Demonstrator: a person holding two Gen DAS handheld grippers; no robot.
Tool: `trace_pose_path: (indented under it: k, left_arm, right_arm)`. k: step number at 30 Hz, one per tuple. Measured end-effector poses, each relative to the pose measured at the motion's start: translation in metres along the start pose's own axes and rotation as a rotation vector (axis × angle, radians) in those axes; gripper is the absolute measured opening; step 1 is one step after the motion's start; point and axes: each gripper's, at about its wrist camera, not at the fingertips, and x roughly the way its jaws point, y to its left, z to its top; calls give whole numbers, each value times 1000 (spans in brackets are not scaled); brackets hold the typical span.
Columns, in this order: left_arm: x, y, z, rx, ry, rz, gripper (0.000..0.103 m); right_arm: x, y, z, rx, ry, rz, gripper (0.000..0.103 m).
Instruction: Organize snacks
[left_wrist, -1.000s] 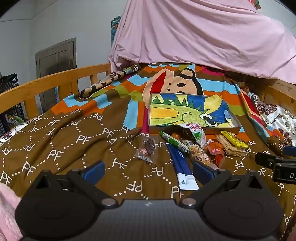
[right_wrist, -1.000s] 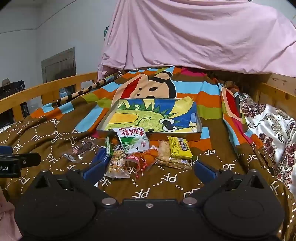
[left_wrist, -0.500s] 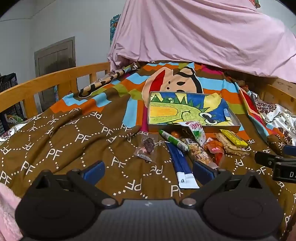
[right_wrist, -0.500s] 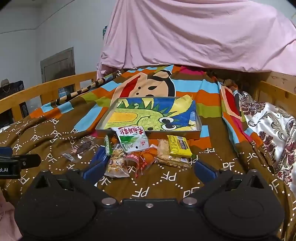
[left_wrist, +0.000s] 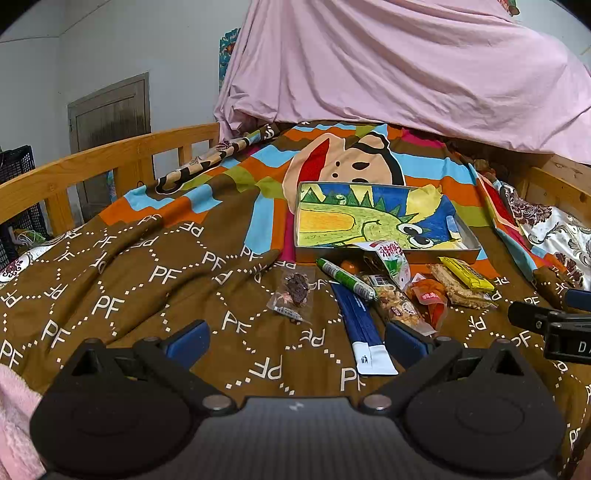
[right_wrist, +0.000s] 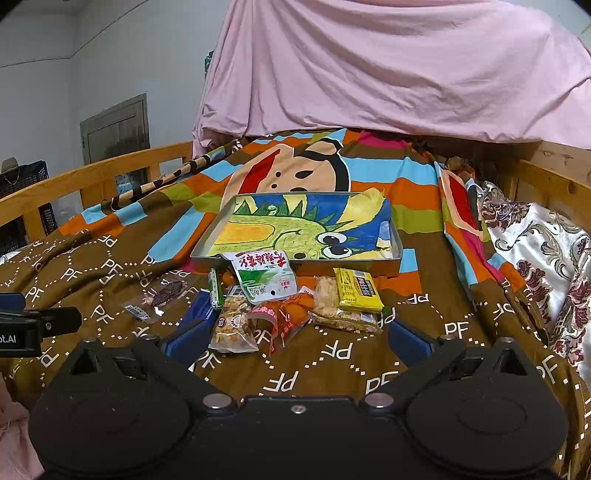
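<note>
- Blue-padded left gripper (left_wrist: 295, 341) hovered wide open and empty above the brown patterned blanket (left_wrist: 110, 280).
- Right gripper (right_wrist: 295, 338) likewise gaped, empty, before the heaped snack packets (right_wrist: 291, 299) beside the shallow dinosaur-painted metal tray (right_wrist: 295, 267).

Both cameras sit low over the near end of the bed (left_wrist: 110, 280), each looking forward past its own jaws toward the pink sheet (right_wrist: 388, 66) at the far end. The left wrist view stands further left, so the snack pile (left_wrist: 402, 288) falls right of its centre, and the right gripper (left_wrist: 550, 328) shows at its right edge. The right wrist view faces the pile (right_wrist: 291, 299) nearly head-on and closer, with the left gripper (right_wrist: 33, 325) at its left edge. Both share the tray (left_wrist: 469, 236) and pile.
</note>
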Motion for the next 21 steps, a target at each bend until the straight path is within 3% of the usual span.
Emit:
trace_pose_path:
  k: [21]
  left_arm:
    - [2,-1,-1,-1,3,3,103]
  right_arm:
    - [0,0,0,1,3,1,103]
